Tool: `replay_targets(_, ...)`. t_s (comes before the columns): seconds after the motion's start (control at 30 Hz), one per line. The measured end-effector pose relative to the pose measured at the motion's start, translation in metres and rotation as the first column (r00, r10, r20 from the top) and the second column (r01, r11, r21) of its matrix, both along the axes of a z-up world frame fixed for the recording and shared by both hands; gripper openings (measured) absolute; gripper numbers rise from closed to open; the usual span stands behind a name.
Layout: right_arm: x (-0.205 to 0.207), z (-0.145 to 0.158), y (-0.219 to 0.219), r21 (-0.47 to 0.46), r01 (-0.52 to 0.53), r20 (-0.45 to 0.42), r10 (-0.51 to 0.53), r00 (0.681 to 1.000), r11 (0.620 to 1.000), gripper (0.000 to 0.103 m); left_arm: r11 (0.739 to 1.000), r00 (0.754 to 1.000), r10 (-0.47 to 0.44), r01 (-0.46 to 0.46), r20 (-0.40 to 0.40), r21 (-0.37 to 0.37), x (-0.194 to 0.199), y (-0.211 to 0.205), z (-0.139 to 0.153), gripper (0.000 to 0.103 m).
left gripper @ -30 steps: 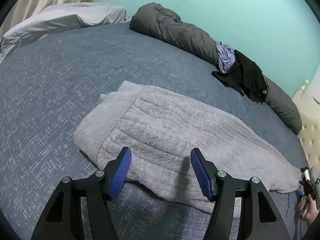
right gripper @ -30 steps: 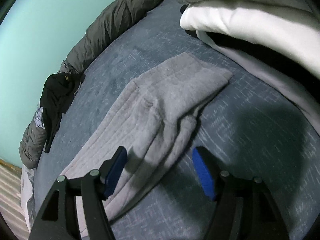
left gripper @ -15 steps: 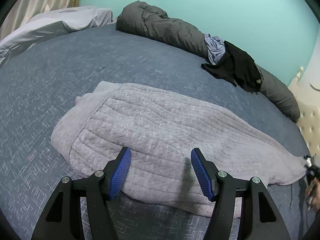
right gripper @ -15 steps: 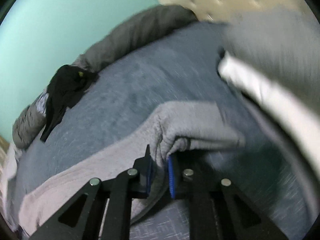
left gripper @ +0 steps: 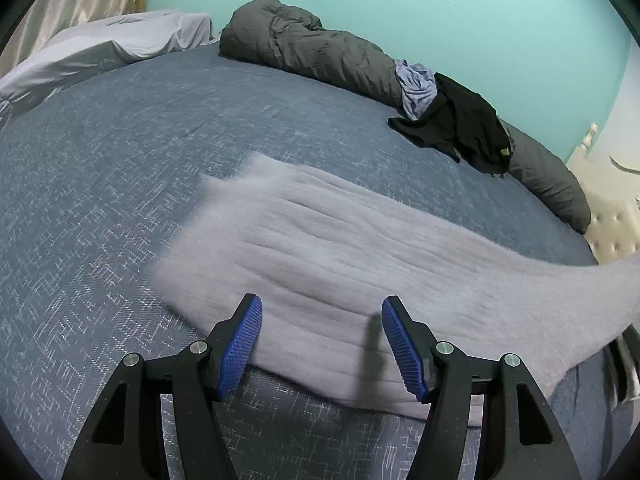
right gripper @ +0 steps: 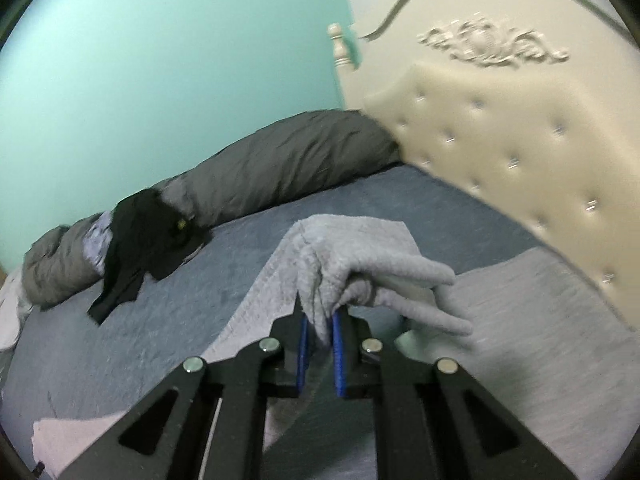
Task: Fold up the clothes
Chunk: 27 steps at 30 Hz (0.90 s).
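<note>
A pale grey fleece garment (left gripper: 320,256), soft and ribbed with long parallel quilted ridges, is spread across the middle of the left wrist view on a blue bedspread (left gripper: 100,168) woven with fine pale flecks. Its far edge at centre left is smeared by motion blur, and its right end is drawn up off the bed toward the right edge of the frame. Along the top of that view a rolled dark grey duvet (left gripper: 304,56), crumpled and puffy, is laid against the turquoise wall, with a black garment (left gripper: 468,128) and a lilac-blue cloth (left gripper: 416,88) heaped on it. A white sheet (left gripper: 104,44) is seen at upper left.

The left gripper (left gripper: 322,344) is held with its blue ridged pads well apart and nothing between them; it is angled downward above the near edge of the fleece, and whether the tips touch the cloth cannot be told.

In the right wrist view, the right gripper (right gripper: 319,334) is clamped on a bunched fold of the same fleece (right gripper: 352,256), the blue pads almost together with the plush cloth pinched between them. The gathered end is lifted clear of the bedspread (right gripper: 140,320), and thick folds are draped to the right of the pads. A cream, button-tufted padded headboard (right gripper: 520,168) fills the upper right, under a carved white ornament.
</note>
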State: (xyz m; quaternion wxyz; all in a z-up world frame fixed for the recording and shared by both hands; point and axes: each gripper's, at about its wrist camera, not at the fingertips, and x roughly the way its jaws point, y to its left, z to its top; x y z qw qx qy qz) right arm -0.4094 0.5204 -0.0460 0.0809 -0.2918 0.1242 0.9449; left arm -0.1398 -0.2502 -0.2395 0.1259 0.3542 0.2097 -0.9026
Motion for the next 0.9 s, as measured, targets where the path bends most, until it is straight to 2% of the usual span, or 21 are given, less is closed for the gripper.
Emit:
replay_targets(0.23, 0.009, 0.022, 0.023, 0.070, 0.023, 0.015, -0.024, 1.000, 0.997, 0.009, 1.000, 1.000, 0.001, -0.001, 0.004, 0.016, 0.000, -0.002, -0.004, 0.066)
replay_targets(0.43, 0.009, 0.021, -0.025, 0.141, -0.089, 0.046, 0.083, 0.995, 0.986, 0.010, 1.000, 1.000, -0.004, 0.004, 0.005, 0.000, -0.001, -0.001, -0.003, 0.066)
replay_targets(0.7, 0.002, 0.017, -0.117, 0.137, -0.253, 0.056, 0.248, 0.967, 0.958, 0.010, 0.999, 1.000, -0.001, 0.002, 0.022, -0.034, 0.002, -0.006, -0.005, 0.067)
replay_targets(0.9, 0.003, 0.020, -0.165, 0.158, -0.313, 0.068, 0.306, 0.950, 0.936, 0.010, 1.000, 1.000, -0.013, 0.014, 0.022, -0.016, 0.006, -0.010, -0.006, 0.069)
